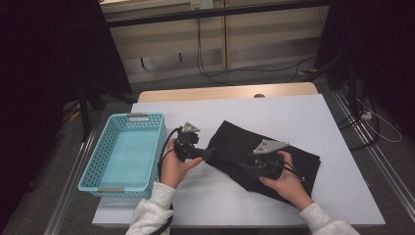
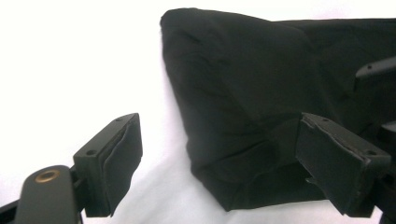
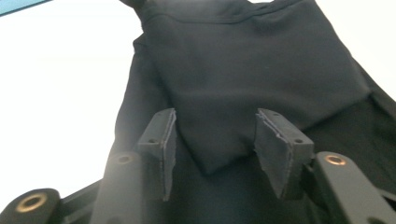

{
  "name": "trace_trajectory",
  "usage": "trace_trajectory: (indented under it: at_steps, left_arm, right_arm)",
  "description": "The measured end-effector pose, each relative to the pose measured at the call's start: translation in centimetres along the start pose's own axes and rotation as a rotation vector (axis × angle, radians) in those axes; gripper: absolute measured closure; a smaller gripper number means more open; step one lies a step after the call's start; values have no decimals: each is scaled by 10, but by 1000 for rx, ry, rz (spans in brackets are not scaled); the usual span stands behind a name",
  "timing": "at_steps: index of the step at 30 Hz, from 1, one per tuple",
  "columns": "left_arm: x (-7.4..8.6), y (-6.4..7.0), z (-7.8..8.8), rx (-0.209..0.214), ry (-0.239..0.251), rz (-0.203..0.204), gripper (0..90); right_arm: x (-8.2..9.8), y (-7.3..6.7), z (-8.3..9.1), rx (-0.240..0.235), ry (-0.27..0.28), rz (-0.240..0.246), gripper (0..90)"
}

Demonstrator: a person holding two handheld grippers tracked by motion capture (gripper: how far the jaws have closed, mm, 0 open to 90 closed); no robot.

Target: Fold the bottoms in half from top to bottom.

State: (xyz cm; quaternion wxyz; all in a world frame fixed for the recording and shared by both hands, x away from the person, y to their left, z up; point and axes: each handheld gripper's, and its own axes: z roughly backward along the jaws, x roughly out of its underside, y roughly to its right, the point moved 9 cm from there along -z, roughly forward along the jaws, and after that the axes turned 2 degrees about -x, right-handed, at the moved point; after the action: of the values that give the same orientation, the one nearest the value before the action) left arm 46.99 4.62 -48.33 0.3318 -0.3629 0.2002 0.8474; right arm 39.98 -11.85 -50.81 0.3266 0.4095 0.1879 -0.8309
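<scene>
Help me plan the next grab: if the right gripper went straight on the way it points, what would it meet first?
Probably the folded corner of the black cloth garment, lying between the open jaws of the right gripper.

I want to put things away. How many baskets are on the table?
1. The blue basket sits empty at the table's left edge, beside the left gripper.
</scene>
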Motion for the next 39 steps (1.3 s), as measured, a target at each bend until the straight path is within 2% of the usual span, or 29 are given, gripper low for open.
trace_trajectory:
  at_steps: [5, 10, 14, 16, 18, 20, 28, 39]
  left_arm:
    - [3, -3, 0, -3, 0, 13, 146]
    - [6, -7, 0, -9, -5, 20, 144]
    - [7, -7, 0, -10, -10, 25, 144]
    - [7, -8, 0, -12, -8, 26, 144]
    - [7, -8, 1, -15, -8, 27, 144]
    - [7, -9, 1, -15, -9, 27, 144]
    - [5, -10, 4, -13, 4, 37, 143]
    - [6, -12, 6, -14, -6, 37, 139]
  right_arm:
    - [1, -4, -6, -1, -21, 31, 514]
    - [7, -4, -11, -8, -58, 39, 529]
    - [11, 1, -13, 28, -87, 40, 556]
    - [11, 2, -13, 26, -79, 33, 626]
    - [10, 4, -12, 39, -79, 50, 799]
    - [11, 4, -12, 18, -69, 48, 866]
    - [7, 7, -2, 6, -46, 40, 882]
    - [9, 10, 20, 7, -22, 34, 883]
